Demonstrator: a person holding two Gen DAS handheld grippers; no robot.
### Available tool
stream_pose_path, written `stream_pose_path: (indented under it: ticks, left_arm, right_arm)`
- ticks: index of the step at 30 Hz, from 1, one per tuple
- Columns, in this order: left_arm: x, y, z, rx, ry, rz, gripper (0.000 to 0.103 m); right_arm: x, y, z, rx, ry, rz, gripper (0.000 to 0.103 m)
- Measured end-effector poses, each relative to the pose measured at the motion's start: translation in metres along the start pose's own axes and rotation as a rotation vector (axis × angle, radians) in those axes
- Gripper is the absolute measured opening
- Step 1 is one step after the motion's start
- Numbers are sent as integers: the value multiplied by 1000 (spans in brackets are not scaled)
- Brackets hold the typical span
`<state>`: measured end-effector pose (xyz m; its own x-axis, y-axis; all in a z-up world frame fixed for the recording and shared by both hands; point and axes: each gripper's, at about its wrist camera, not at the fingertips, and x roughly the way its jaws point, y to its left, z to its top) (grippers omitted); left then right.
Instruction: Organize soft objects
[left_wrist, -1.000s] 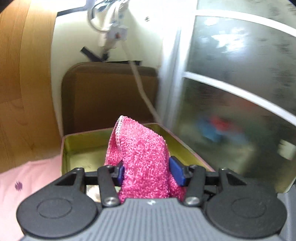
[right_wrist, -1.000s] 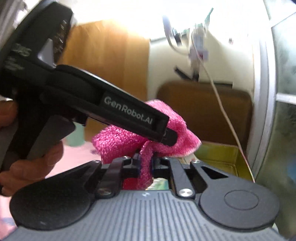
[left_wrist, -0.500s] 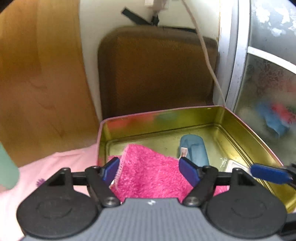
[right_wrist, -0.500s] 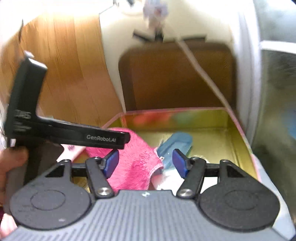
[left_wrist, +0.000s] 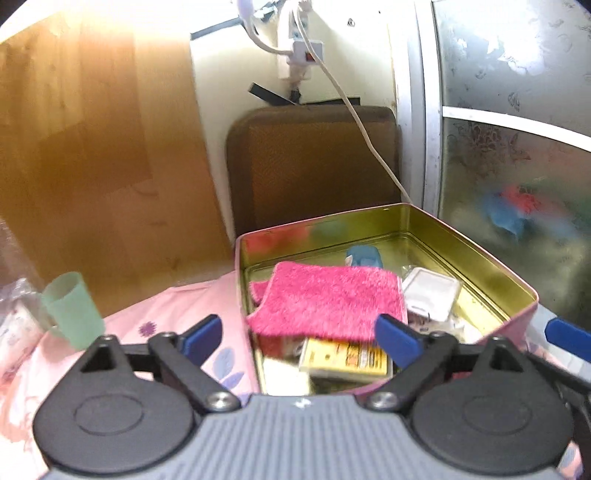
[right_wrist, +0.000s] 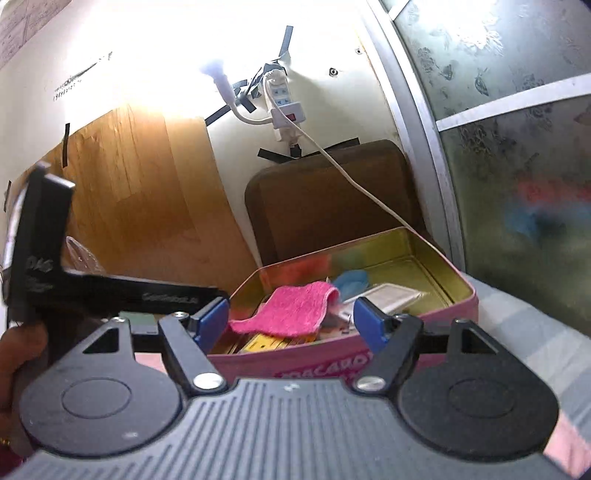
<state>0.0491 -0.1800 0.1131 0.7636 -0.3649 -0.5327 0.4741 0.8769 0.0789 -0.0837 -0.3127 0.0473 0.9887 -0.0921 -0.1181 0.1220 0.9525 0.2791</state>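
A pink fluffy cloth (left_wrist: 328, 299) lies folded inside the open gold-lined pink tin (left_wrist: 480, 254), on top of packets. It also shows in the right wrist view (right_wrist: 295, 310) inside the tin (right_wrist: 443, 314). My left gripper (left_wrist: 301, 338) is open and empty, drawn back just in front of the tin. My right gripper (right_wrist: 291, 321) is open and empty, in front of the tin's near wall. The left gripper's body (right_wrist: 110, 291) shows at the left of the right wrist view.
A white plastic case (left_wrist: 430, 295), a yellow packet (left_wrist: 343, 360) and a blue item (left_wrist: 364, 256) lie in the tin. A green cup (left_wrist: 72, 310) stands left on the pink flowered cloth (left_wrist: 166, 325). A brown cushion (left_wrist: 314, 166) and a white cable (left_wrist: 369, 140) are behind.
Both grippers held the pink cloth over the tin, lowered it in, opened and let go. Both have now drawn back, leaving the cloth lying in the tin.
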Motion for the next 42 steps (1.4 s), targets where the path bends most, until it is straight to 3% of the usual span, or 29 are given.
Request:
stream_pose_path:
  ticks: [3,13,18,24,36,42]
  left_arm:
    - [-17,5,-12,-20,-7,9,102]
    - [-51,14,-38,-64,12,46,103]
    - [-57,15,-47,-68,80,87,103]
    - [-65,21,-63,-92,77,91,103]
    - [-70,16,-86,-72,93,103,103]
    - [-71,8,-92,-21,93,157,103]
  right_arm:
    - [-9,6,-3,13,21,7,77]
    - [-26,25,-8,16,32,20,77]
    - [-29,32,-11,9,42,24,77]
    - [-30,36,-14,8,48,25,77]
    - [-31,38,-21,24,77,22,79]
    - [-31,38,-21,24,78,23,79]
